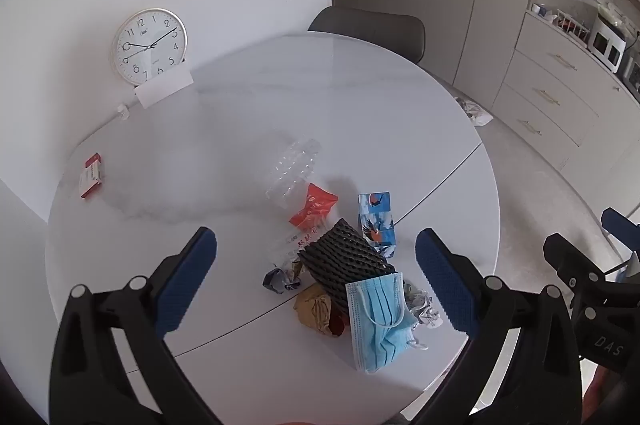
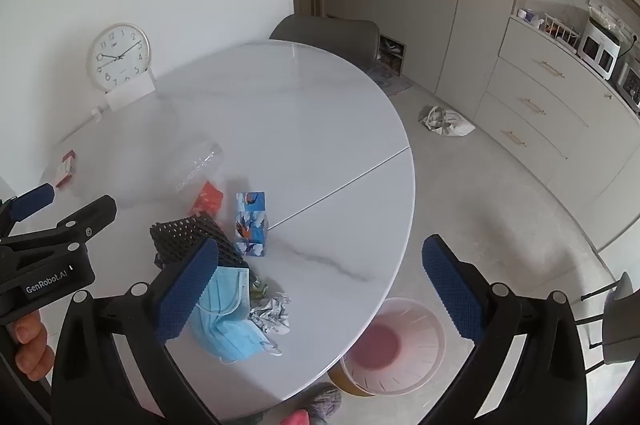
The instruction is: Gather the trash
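Both left tongs (image 1: 316,261) and right tongs (image 2: 320,265) spread wide, empty, above littered table (image 1: 280,97).

"GenRobot.AI" on left claw (image 2: 24,213) body; "DAS" on right claw (image 1: 624,237) body; clock (image 1: 149,45) numerals 1–12.

Trash pile (image 1: 344,265) on table near edge – mask, black mesh, wrappers, carton

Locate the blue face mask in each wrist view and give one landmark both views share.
Left wrist view: blue face mask lies low and centre-right, near the table's front edge, between the open fingers.
Right wrist view: low and left of centre, partly behind the left finger.
Shared landmark: wall clock.
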A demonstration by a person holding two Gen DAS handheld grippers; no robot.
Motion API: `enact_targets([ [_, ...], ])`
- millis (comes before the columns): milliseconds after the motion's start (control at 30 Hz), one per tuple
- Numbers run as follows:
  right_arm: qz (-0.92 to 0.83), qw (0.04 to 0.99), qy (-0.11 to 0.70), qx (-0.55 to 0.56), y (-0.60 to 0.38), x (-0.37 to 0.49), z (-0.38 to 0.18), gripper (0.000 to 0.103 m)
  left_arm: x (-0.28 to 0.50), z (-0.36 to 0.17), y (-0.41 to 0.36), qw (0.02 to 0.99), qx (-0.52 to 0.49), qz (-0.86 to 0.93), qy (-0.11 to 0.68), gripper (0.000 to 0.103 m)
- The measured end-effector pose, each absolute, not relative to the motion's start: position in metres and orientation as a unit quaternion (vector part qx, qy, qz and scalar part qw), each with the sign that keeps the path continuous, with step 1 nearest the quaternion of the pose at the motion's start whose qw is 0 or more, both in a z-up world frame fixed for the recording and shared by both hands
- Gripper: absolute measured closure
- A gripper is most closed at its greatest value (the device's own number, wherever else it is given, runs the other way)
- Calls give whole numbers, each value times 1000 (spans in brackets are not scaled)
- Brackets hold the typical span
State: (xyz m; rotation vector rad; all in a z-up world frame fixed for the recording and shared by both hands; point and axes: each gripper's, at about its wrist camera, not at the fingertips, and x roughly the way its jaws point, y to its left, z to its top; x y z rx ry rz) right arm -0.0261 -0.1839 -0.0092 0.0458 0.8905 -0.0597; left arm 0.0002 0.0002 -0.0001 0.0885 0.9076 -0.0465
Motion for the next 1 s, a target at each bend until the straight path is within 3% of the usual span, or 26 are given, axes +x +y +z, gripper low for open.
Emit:
enact_targets([
  [1000, -26, 903, 428, 17, -177, -30, -12, 2, -5, -2, 11, 901, 39, -17, 432, 8],
])
